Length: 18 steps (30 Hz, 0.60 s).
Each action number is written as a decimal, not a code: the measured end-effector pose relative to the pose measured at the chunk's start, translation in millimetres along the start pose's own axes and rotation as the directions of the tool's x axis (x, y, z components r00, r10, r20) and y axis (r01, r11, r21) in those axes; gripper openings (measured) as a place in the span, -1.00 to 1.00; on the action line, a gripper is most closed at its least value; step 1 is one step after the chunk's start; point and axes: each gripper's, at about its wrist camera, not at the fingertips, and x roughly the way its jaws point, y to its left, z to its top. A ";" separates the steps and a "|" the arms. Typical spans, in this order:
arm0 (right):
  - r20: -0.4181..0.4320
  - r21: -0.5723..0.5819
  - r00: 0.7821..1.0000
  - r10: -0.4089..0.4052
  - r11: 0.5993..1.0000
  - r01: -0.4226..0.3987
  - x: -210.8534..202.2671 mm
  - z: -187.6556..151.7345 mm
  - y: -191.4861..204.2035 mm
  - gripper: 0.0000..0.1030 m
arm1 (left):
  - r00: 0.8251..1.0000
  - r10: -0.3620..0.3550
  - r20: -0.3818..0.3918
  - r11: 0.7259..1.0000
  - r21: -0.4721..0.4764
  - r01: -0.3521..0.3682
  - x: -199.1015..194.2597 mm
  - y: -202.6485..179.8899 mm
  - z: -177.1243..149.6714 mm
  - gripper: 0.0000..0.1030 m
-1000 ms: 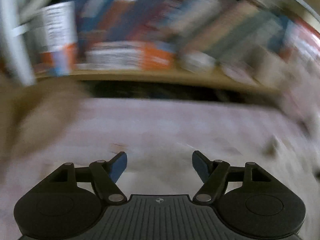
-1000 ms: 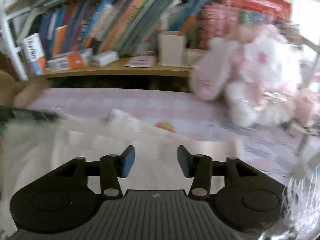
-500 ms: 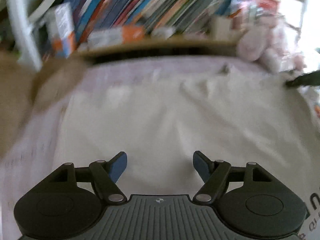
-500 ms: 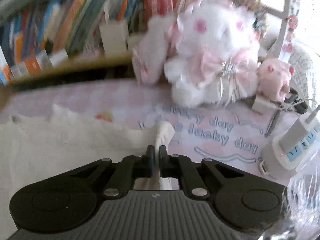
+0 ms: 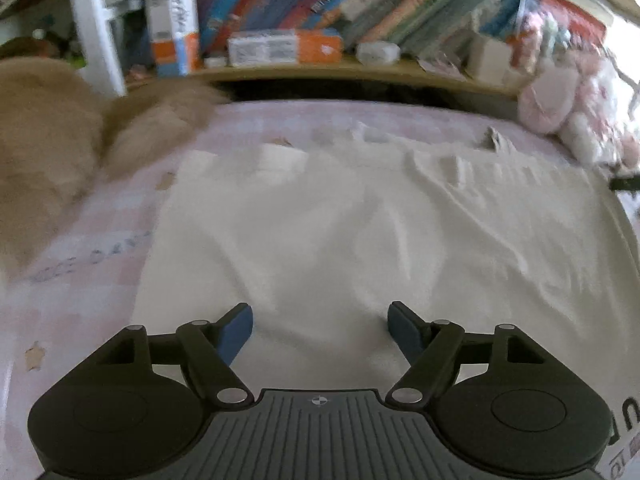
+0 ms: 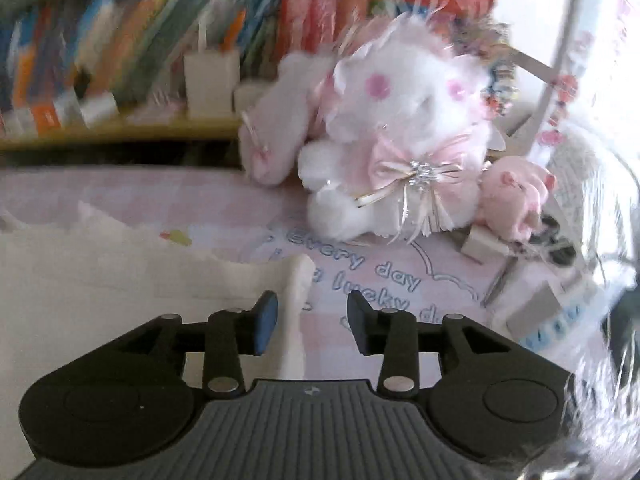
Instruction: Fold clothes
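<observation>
A cream-white garment (image 5: pixel 360 220) lies spread and wrinkled on a pink checked cover (image 5: pixel 80 248). My left gripper (image 5: pixel 320 326) hovers over the garment's near part, jaws wide open with nothing between them. In the right wrist view the garment (image 6: pixel 100 280) fills the left side, and a raised fold of its right edge (image 6: pixel 298 292) stands between the jaws of my right gripper (image 6: pixel 312 324). Those jaws are opening; the fold leans against the left pad (image 6: pixel 266 322) while the right pad stands clear of it.
A low wooden shelf (image 5: pixel 320 68) packed with books and boxes runs along the back. A brown plush (image 5: pixel 44 136) lies at the left. A white and pink plush toy (image 6: pixel 400 140), a small pink one (image 6: pixel 516 200) and a power strip (image 6: pixel 560 312) sit at the right.
My right gripper shut on the garment's right edge, drew it rightward, and its jaws have now parted. The left gripper swept over onto the spread garment, staying open.
</observation>
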 end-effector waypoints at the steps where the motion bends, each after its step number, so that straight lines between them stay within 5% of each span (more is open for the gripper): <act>1: 0.004 0.018 1.000 0.027 0.999 -0.027 -10.3 -5.7 -1.3 -0.27 | 1.000 0.007 0.017 1.000 -0.014 -0.007 -7.7 4.7 -0.8 0.48; 9: -0.064 -0.042 0.994 0.094 0.994 -0.096 -84.1 -82.7 1.2 -0.30 | 0.987 0.147 0.072 0.987 -0.081 -0.141 -65.2 45.3 -27.8 0.48; 18: -0.171 0.047 0.973 0.156 0.988 -0.150 -103.0 -127.1 -11.4 -0.45 | 0.970 0.240 -0.034 0.940 -0.240 -0.241 -73.2 82.7 -68.2 0.40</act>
